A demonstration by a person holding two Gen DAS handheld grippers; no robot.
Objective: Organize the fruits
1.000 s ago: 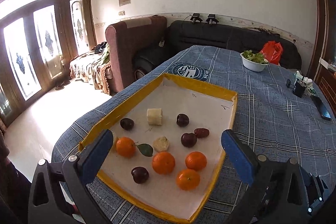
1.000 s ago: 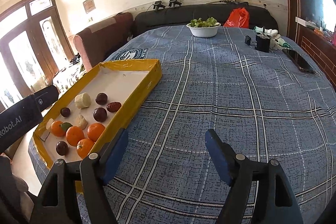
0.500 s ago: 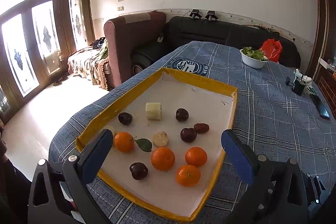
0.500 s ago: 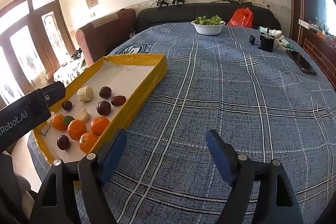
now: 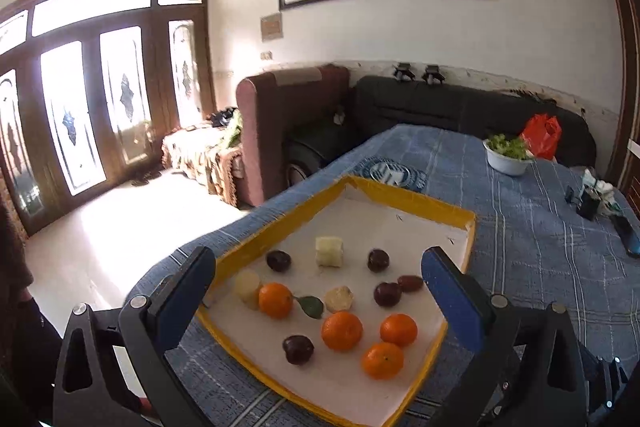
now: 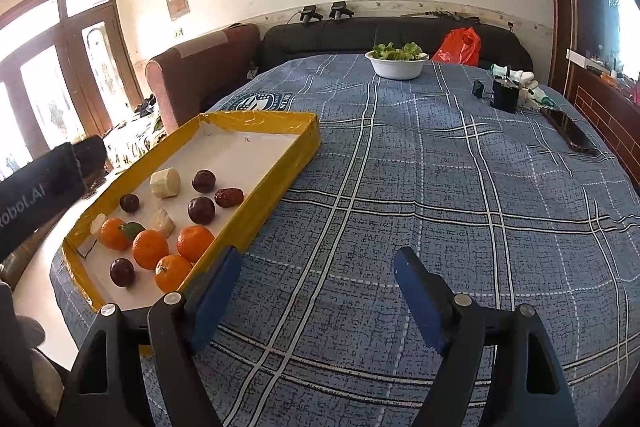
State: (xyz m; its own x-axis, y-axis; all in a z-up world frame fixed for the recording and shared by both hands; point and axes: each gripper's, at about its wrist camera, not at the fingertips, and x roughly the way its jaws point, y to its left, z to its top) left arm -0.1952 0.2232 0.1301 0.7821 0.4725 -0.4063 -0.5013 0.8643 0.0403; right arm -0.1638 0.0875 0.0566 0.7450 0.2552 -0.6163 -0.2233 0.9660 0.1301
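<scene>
A yellow-rimmed tray lies on the blue plaid tablecloth and holds loose fruit. In it are several oranges, several dark plums, a red date and pale cut pieces. My left gripper hovers open over the tray's near half, with nothing between its blue pads. My right gripper is open above bare cloth, to the right of the tray's near corner.
A white bowl of greens and a red bag sit at the table's far end. A black cup and a dark phone lie at the far right. Sofas stand behind the table; its left edge drops to the floor.
The left wrist view has tipped upward, so the tray and fruit sit lower in it and more wall shows. The right wrist view has shifted slightly. Both grippers stay open.
</scene>
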